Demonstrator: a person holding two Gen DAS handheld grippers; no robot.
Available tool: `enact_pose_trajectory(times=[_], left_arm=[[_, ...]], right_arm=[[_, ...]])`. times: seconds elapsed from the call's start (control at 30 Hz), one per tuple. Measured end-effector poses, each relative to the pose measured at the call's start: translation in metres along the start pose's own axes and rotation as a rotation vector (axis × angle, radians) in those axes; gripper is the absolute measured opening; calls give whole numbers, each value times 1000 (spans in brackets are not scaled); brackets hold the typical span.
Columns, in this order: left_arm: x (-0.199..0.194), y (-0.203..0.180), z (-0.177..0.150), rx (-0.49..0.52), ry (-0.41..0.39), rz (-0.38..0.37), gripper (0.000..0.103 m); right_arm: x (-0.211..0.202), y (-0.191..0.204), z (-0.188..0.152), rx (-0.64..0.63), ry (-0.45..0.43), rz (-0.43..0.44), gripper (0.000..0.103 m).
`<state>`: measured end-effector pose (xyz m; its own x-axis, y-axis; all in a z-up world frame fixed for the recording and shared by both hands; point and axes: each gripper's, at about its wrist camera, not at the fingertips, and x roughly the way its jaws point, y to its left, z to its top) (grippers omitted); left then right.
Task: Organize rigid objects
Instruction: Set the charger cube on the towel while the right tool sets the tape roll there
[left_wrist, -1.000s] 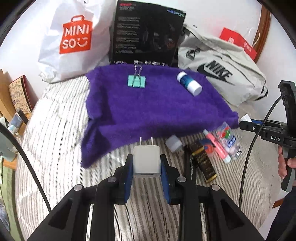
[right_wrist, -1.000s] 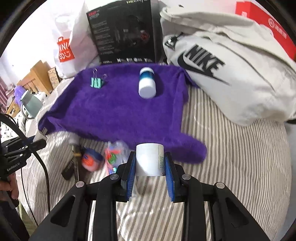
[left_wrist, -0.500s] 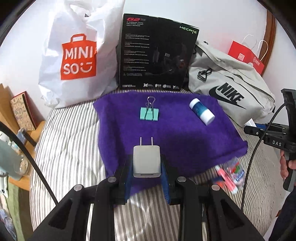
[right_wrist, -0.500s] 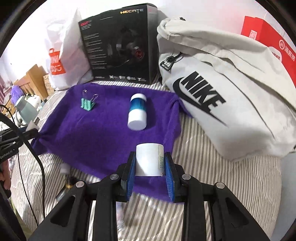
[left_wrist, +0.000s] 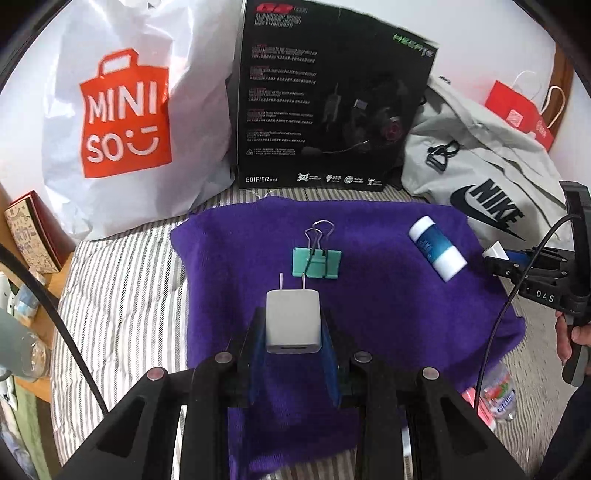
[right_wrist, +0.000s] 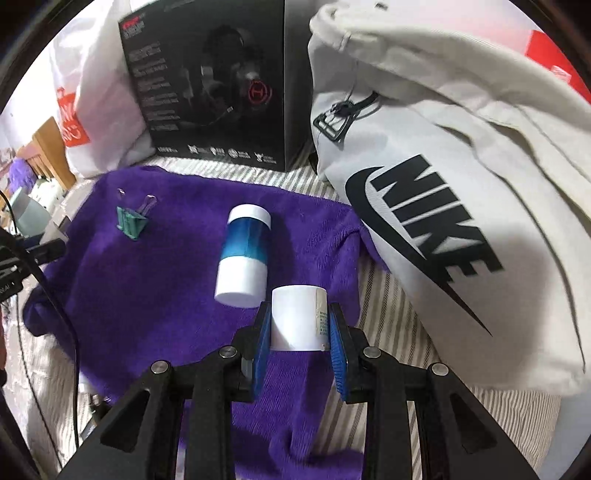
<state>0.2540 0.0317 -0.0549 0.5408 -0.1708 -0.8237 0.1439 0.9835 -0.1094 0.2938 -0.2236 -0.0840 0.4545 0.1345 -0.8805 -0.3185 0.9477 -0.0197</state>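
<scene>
A purple towel (left_wrist: 388, 295) (right_wrist: 155, 295) is spread on the striped bed. On it lie a teal binder clip (left_wrist: 316, 262) (right_wrist: 131, 221) and a blue-and-white bottle (left_wrist: 437, 251) (right_wrist: 243, 254). My left gripper (left_wrist: 293, 328) is shut on a white USB charger (left_wrist: 293, 319), prongs forward, held over the towel just short of the clip. My right gripper (right_wrist: 299, 325) is shut on a white cylindrical container (right_wrist: 298, 317), over the towel's right part, just right of the bottle. The right gripper (left_wrist: 535, 273) also shows at the right edge of the left wrist view.
Behind the towel stand a white Miniso bag (left_wrist: 125, 110), a black headset box (left_wrist: 332, 99) (right_wrist: 210, 81) and a grey Nike bag (left_wrist: 491, 177) (right_wrist: 443, 184). A red paper bag (left_wrist: 521, 114) is far right. Small packets (left_wrist: 498, 395) lie off the towel's right corner. A wooden side table (left_wrist: 33, 258) stands left.
Both grippers have moved forward over the purple towel with their objects held. The clip and bottle now lie much closer; the loose items near the towel's front edge have slid out of view.
</scene>
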Motion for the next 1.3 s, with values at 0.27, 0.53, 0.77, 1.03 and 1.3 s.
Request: enact_pose_trajectory(times=[0.27, 0.53, 0.77, 1.03, 1.3], left_arm=[[28, 8, 3, -23, 45, 9, 26], [44, 11, 7, -20, 69, 30, 26], [54, 8, 7, 7, 99, 49, 26], [59, 0, 7, 54, 107, 94, 27], [54, -4, -4, 52, 127, 70, 59]], right_arm=[[26, 5, 4, -32, 41, -4, 29], [32, 10, 8, -51, 42, -1, 30], [43, 16, 6, -68, 70, 10, 29], [40, 14, 4, -74, 67, 15, 30], [25, 17, -15, -76, 106, 36, 35]])
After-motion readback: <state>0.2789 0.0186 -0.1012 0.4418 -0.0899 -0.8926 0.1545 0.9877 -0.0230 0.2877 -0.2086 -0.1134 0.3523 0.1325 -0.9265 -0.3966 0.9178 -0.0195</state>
